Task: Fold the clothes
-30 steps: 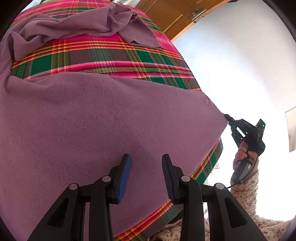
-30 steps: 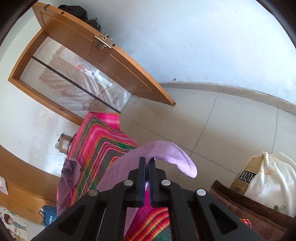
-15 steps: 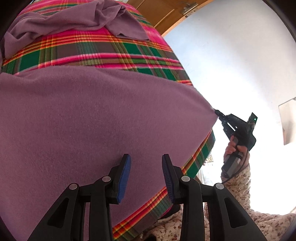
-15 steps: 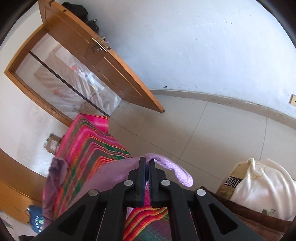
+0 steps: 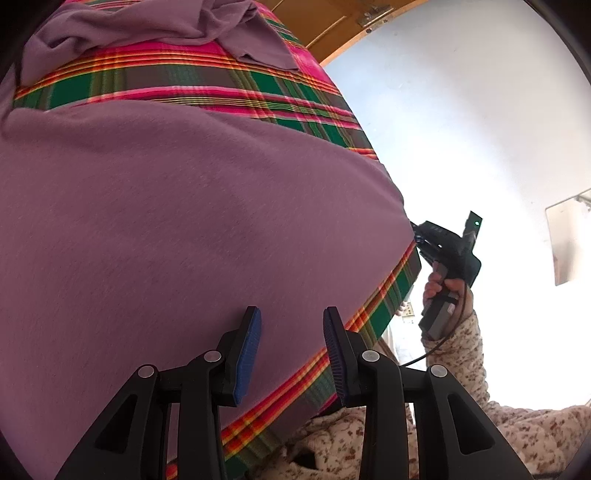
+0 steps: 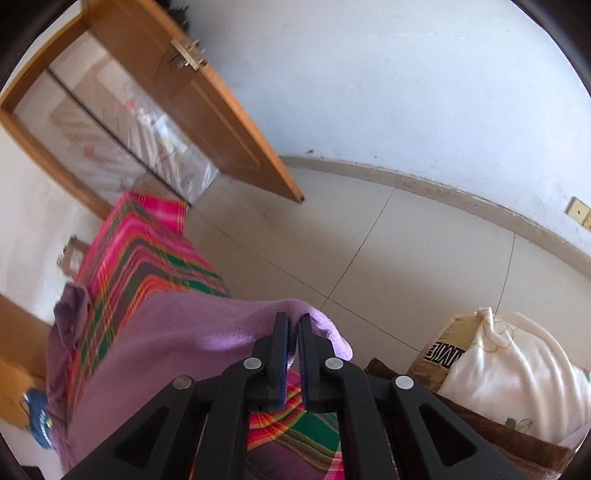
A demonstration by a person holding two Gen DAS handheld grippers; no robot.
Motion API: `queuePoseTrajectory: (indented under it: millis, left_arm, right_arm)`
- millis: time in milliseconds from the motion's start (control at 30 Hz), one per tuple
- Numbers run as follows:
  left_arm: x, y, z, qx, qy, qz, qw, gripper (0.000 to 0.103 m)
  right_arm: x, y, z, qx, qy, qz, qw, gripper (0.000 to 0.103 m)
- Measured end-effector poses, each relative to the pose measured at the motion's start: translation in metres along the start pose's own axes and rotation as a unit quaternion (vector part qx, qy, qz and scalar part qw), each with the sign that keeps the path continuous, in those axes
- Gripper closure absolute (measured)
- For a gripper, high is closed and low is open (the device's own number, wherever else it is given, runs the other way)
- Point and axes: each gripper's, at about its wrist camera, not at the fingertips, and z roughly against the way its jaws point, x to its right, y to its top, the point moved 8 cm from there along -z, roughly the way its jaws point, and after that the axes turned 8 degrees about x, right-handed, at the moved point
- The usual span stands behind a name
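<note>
A purple garment (image 5: pixel 184 240) lies spread flat over a bright plaid cloth (image 5: pixel 184 81), and a crumpled purple part (image 5: pixel 147 26) sits at the far end. My left gripper (image 5: pixel 291 314) hovers open just above the garment's near edge, with nothing between its blue pads. My right gripper (image 6: pixel 293 317) pinches the garment's corner (image 6: pixel 325 325), which drapes over its tips. Its jaws are starting to open, a thin gap shows, and the fabric is still between them. In the left wrist view the right gripper (image 5: pixel 415 230) sits at the garment's right corner, off the plaid edge.
A hand in a flowered sleeve (image 5: pixel 447 291) holds the right gripper. Beyond the plaid cloth (image 6: pixel 147 258) is tiled floor (image 6: pixel 369 240) and an open wooden door (image 6: pixel 221 110). A white bundle (image 6: pixel 517 369) rests on a brown blanket (image 6: pixel 461 424) at the right.
The right gripper sank and tilted further down with the corner, and its pads parted slightly. The garment's right corner came lower, closer to the plaid edge. The left gripper stayed open over the garment.
</note>
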Motion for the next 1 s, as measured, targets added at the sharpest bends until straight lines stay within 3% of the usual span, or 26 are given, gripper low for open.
queuePoseTrajectory:
  millis: [167,400,533,667,767,833,1000]
  left_arm:
    - [-0.010,-0.008,0.016,0.018,0.001,0.013,0.9997,0.067]
    - [-0.049,-0.012,0.055,0.070,0.021,0.072,0.9947,0.067]
    - [-0.072,-0.014,0.083,0.107,0.036,0.113,0.9872,0.067]
    - [-0.095,-0.020,0.109,0.143,0.048,0.152,0.9769,0.067]
    - [-0.110,-0.028,0.129,0.163,0.061,0.172,0.9696,0.067]
    - [-0.119,-0.033,0.142,0.177,0.072,0.185,0.9640,0.067]
    - [-0.143,-0.043,0.172,0.211,0.086,0.219,0.9489,0.067]
  right_arm:
    - [0.004,-0.004,-0.001,-0.009,-0.056,0.030,0.998,0.091]
    - [-0.014,0.012,0.039,0.054,-0.100,0.088,0.990,0.091]
    - [-0.069,0.012,0.066,0.090,-0.043,0.144,0.984,0.090]
    - [-0.140,-0.009,0.074,0.084,0.048,0.214,0.972,0.089]
    - [-0.197,-0.049,0.071,0.048,0.125,0.285,0.949,0.086]
    - [-0.236,-0.082,0.066,0.015,0.168,0.337,0.926,0.083]
    - [-0.307,-0.146,0.058,-0.027,0.236,0.414,0.879,0.083]
